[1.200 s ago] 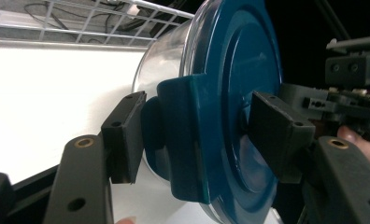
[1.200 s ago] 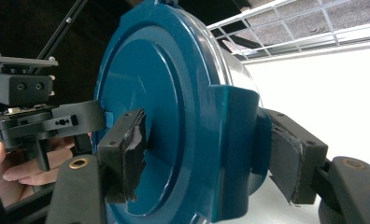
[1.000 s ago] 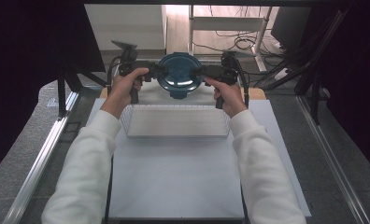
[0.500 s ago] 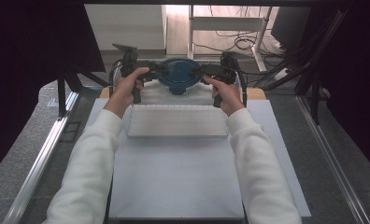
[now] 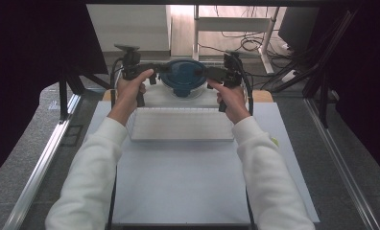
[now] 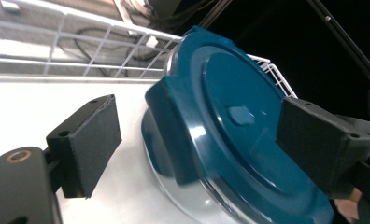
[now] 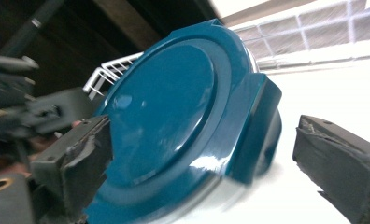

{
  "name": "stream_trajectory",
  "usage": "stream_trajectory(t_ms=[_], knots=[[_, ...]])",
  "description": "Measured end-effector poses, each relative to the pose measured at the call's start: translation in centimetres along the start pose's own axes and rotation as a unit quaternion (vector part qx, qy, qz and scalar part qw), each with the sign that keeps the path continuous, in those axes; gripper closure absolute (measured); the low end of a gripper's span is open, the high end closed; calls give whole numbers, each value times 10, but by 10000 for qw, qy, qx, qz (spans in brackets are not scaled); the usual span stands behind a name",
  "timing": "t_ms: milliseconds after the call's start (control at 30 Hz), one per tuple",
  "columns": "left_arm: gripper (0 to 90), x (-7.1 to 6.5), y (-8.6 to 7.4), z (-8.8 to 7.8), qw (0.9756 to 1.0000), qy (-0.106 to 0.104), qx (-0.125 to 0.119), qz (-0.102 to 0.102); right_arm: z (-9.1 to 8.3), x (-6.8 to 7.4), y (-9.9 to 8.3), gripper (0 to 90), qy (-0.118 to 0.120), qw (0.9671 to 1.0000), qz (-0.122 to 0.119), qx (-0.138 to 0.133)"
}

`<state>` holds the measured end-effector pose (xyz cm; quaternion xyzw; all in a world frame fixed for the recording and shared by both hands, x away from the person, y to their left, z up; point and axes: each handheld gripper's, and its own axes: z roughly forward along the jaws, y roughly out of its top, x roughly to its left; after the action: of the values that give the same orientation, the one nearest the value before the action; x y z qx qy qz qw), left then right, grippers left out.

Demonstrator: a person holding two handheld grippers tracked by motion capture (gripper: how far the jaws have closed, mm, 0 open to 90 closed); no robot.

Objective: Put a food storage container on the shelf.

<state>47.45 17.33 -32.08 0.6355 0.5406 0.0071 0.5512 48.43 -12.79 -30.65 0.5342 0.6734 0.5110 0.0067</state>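
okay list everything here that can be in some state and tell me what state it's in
Blue lid: seated on the clear container, flap by each tongs.
Clear container: closed, resting on the white surface.
Left tongs: jaws just opened, apart around the lid's flap.
Right tongs: jaws just opened, apart around the other flap.

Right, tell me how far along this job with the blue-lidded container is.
Done: the blue-lidded container sits on the white surface beyond the white tray. In hand: the left hand-held gripper and right hand-held gripper flank its lid clips, jaws just opened, pads off the lid. Left, probably: pulling both hand-held grippers away.
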Motion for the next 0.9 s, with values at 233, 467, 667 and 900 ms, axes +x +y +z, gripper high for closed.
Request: stream_trajectory(t_ms=[233, 467, 667, 900], knots=[[165, -22, -33, -36, 9965, 208, -169, 798, -32, 6, -19, 49, -186, 9974, -669, -208], [192, -34, -78, -60, 9897, 201, -20, 1417, -63, 5, -52, 102, -48, 9910, -1332, -132], [200, -39, -117, -78, 9847, 218, 72, 1727, -91, 1, -84, 138, -30, 9842, -1761, -160], [208, -27, -159, -91, 9859, 217, 197, 1647, -111, -19, -123, 173, -99, 9809, -1943, -44]])
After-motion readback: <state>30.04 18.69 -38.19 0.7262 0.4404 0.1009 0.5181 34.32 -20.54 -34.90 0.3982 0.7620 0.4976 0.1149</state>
